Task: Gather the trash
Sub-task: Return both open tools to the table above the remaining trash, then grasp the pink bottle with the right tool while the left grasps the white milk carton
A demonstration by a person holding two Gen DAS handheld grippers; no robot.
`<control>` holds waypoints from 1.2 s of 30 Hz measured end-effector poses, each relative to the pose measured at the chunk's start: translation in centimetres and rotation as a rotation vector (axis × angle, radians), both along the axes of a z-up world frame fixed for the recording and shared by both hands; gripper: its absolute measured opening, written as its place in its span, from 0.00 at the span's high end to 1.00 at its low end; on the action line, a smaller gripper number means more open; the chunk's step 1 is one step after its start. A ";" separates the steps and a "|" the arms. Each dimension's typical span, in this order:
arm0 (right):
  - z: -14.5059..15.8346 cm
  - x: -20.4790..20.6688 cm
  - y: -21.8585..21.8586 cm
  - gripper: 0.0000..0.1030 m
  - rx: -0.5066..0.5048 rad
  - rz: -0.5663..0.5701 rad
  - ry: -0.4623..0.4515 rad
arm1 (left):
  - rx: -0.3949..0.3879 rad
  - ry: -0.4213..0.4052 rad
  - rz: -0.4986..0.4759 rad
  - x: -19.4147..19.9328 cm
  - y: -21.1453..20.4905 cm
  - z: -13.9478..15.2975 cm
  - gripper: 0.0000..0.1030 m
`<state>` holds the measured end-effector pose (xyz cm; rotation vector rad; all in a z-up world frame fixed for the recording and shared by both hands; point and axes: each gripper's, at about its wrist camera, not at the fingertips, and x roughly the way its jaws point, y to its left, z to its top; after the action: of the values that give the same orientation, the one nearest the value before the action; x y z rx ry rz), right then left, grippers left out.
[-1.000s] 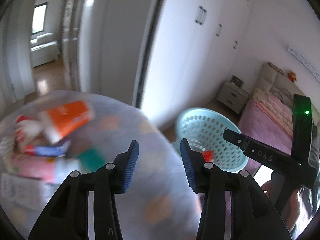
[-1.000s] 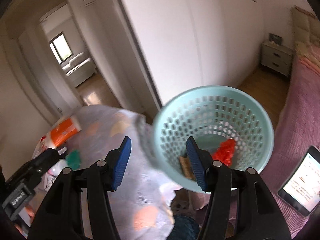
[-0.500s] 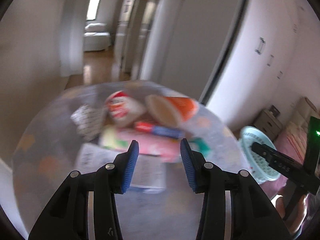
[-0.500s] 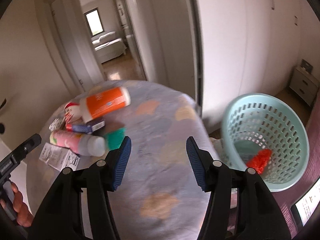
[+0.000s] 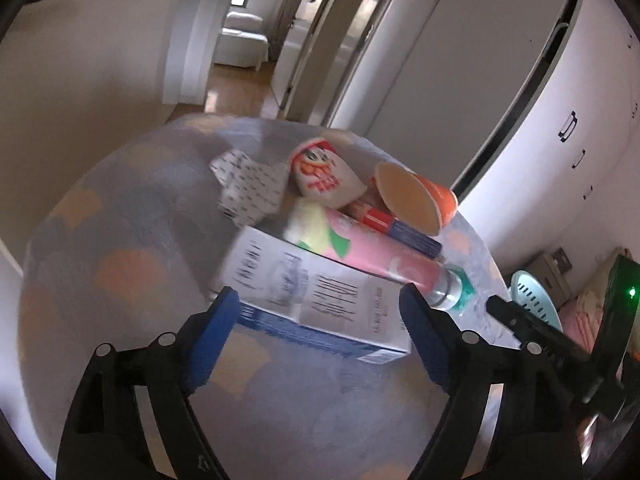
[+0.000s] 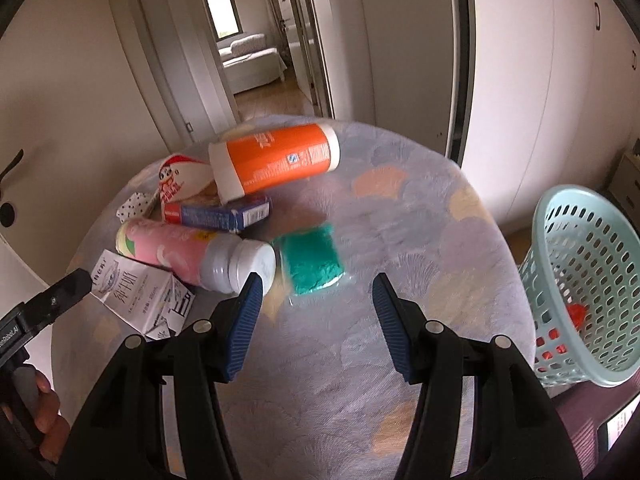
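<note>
Trash lies on a round table with a patterned cloth. A white milk carton lies just ahead of my open, empty left gripper; it also shows in the right wrist view. Behind it lie a pink bottle, a blue box, an orange canister, a red-and-white cup and crumpled paper. A green packet lies just ahead of my open, empty right gripper. A pale blue basket stands right of the table, red trash inside.
A white wardrobe stands behind the basket. An open doorway lies beyond the table. A bed with pink cover and a tablet are at the right.
Both grippers swung left from the basket to the table. The left one has closed in on the milk carton and opened wider; the right one now faces the green packet.
</note>
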<state>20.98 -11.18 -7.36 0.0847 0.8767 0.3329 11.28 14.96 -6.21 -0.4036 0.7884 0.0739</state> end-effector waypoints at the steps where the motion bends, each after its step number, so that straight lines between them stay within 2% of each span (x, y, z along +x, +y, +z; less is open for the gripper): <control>1: -0.1 0.0 -0.2 0.48 -0.001 -0.001 0.002 | 0.003 0.020 0.013 0.4 -0.5 -0.2 0.22; 4: 0.0 0.0 -1.0 0.48 0.005 -0.011 0.001 | 0.021 0.041 0.109 1.0 -1.3 -0.6 0.20; 9: 0.0 -0.1 -2.3 0.48 0.015 -0.025 -0.002 | 0.002 0.095 0.207 2.9 -1.7 -1.4 0.19; 12: 0.0 -0.2 -2.9 0.48 0.017 -0.027 -0.003 | 0.064 0.131 0.252 3.8 -2.1 -2.1 0.19; 15: -0.2 -0.3 -3.3 0.48 0.016 -0.029 -0.004 | 0.112 0.125 0.261 4.0 -2.7 -2.1 0.19; 19: -0.4 -0.3 -3.4 0.48 0.019 -0.025 0.004 | 0.178 0.125 0.211 4.1 -3.1 -1.7 0.20; 22: -0.1 -0.4 -2.8 0.48 0.007 0.000 -0.010 | 0.236 0.133 0.100 3.4 -3.1 -1.3 0.22; 23: 0.1 -0.4 -2.5 0.48 0.004 0.009 -0.015 | 0.276 0.136 0.051 2.8 -2.9 -1.1 0.23; 26: 0.7 -0.3 -1.4 0.48 -0.005 0.042 -0.031 | 0.332 0.146 -0.019 1.5 -1.7 -0.7 0.27; 28: 1.1 -0.1 -0.2 0.48 -0.010 0.074 -0.044 | 0.321 0.150 -0.059 0.6 -0.3 -0.4 0.27; 30: 1.3 0.4 1.1 0.48 0.000 0.113 -0.053 | 0.298 0.150 -0.051 0.3 0.7 -0.3 0.29; 33: 1.4 1.5 3.5 0.48 0.002 0.183 -0.058 | 0.204 0.107 -0.068 -0.4 1.5 0.1 0.28; 36: 1.0 3.0 5.3 0.48 0.049 0.277 -0.024 | 0.162 0.096 -0.095 -0.6 1.1 -0.1 0.28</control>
<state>23.96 -5.87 -6.33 0.0043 0.8575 0.6128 10.67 16.09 -6.31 -0.2102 0.8884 0.0685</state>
